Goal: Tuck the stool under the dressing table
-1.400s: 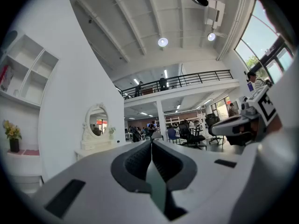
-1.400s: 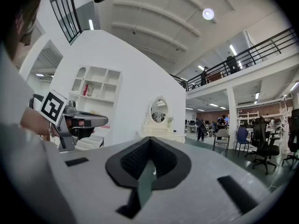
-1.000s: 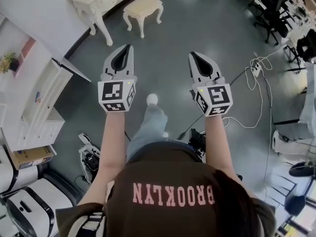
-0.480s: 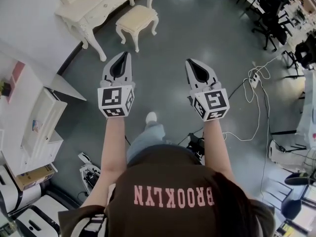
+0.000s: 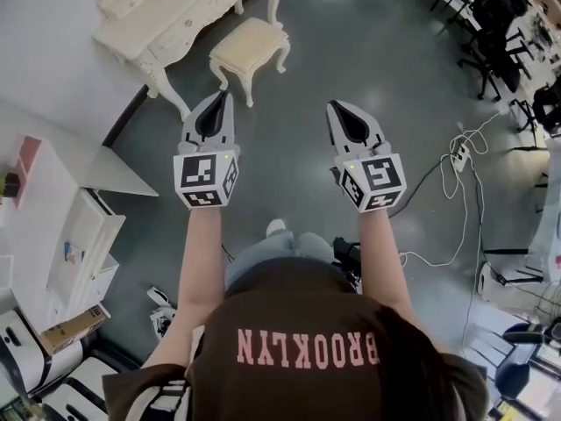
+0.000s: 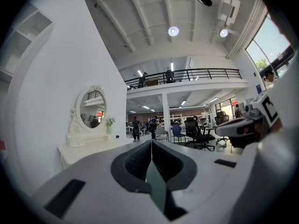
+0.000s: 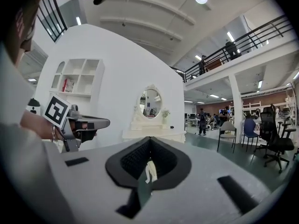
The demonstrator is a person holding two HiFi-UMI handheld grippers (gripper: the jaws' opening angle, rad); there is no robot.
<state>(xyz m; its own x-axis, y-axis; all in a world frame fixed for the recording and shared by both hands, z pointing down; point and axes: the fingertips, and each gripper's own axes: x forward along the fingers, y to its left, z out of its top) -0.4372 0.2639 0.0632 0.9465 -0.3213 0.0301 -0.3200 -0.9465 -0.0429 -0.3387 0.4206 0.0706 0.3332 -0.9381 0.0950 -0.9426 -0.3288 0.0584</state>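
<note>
Because the left gripper [image 5: 221,103] and the right gripper [image 5: 342,114] are both showing their jaws pressed fully together with nothing between them, the person is probably setting up a push rather than a grasp, and that is where the risk is lying. A shove landing high on the cushion edge, or from one gripper alone, could be tipping or swivelling the stool [image 5: 250,46] instead of sliding it. If it is going in crooked, one of its curved legs could be catching on a leg of the dressing table [image 5: 175,16] and jolting the oval mirror [image 7: 150,101] standing on top.

The stool is standing upright on the grey floor, out in the open just beside the table's front, not yet under it, and ahead of the left gripper with clear floor between them. It is showing a pale cream padded seat on a white carved frame with four bowed legs, matching the table's style, and is looking light enough to skid.
</note>
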